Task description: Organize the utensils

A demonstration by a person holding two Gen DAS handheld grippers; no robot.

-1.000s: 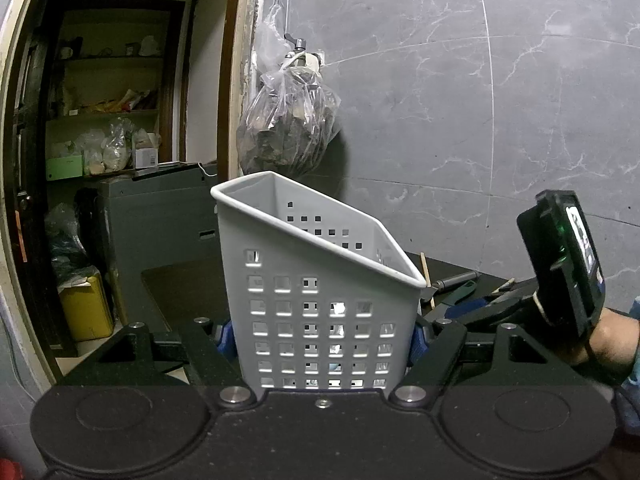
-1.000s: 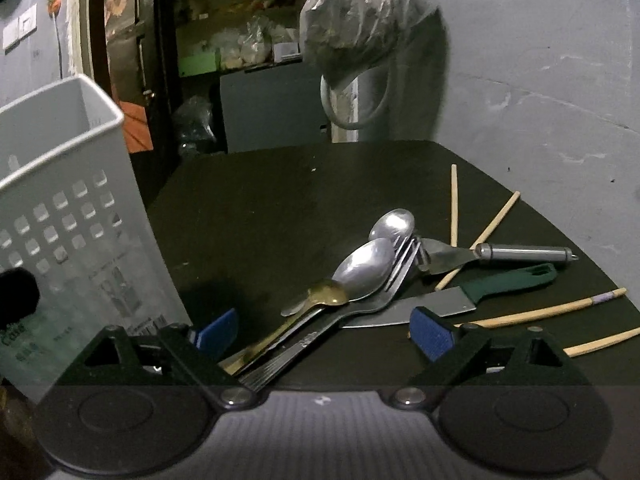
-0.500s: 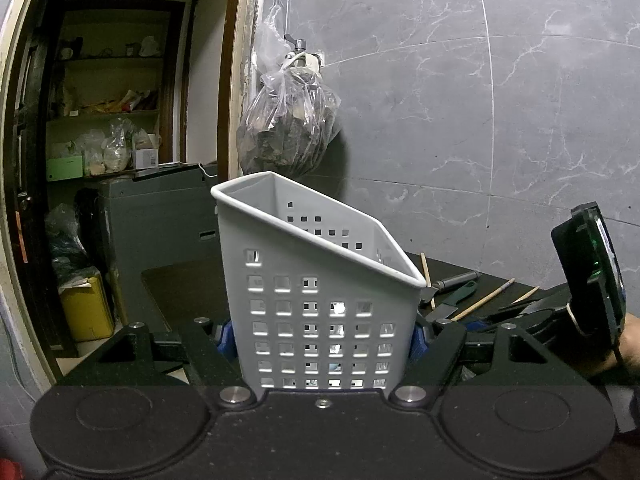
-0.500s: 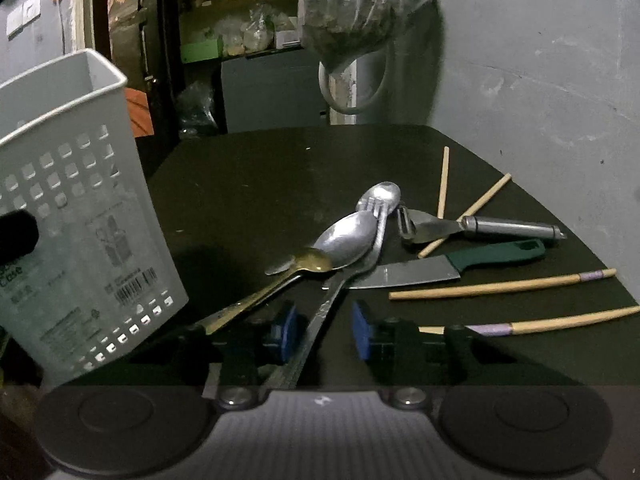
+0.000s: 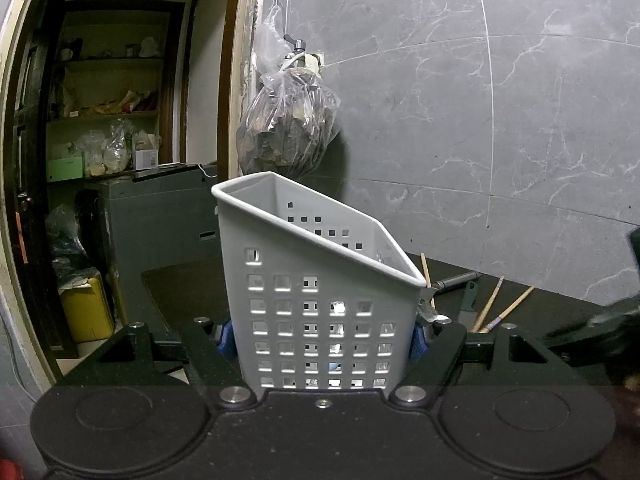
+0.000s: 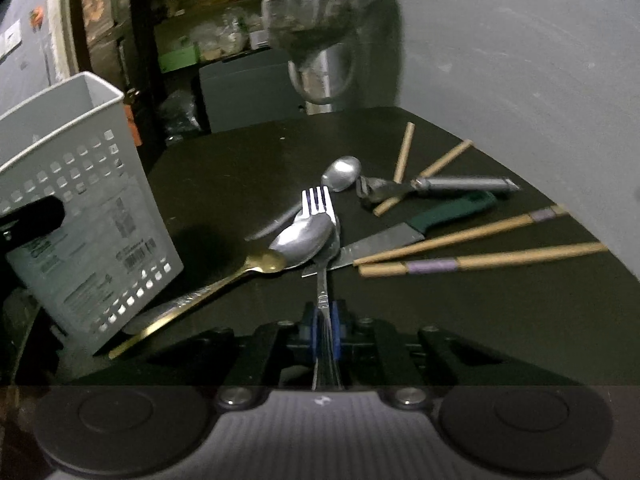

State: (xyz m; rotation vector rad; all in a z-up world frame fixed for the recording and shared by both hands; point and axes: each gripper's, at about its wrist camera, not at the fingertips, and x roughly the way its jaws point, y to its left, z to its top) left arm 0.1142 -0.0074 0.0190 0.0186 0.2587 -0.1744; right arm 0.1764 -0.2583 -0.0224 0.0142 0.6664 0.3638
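Observation:
My left gripper (image 5: 322,336) is shut on a white perforated basket (image 5: 320,300), its blue pads pressed on both side walls near the base. The same basket (image 6: 80,200) stands tilted at the left of the right wrist view. My right gripper (image 6: 325,322) is closing, and its pads pinch the handle of a steel fork (image 6: 318,204). The fork's tines point away over a silver spoon (image 6: 304,236). A gold spoon (image 6: 264,262) lies toward the basket. Further off lie a second silver spoon (image 6: 342,172), a peeler (image 6: 460,184) and a green-handled knife (image 6: 452,212).
Several wooden chopsticks (image 6: 460,236) lie on the dark table (image 6: 240,168) right of the knife. A filled plastic bag (image 5: 288,136) hangs on the grey tiled wall behind the table. An open doorway with shelves and a grey cabinet (image 5: 160,216) lies to the left.
The right gripper went from wide open to closed on the fork's handle and drew back; the fork now sits straight ahead. In the left wrist view the right hand slid out to the right edge.

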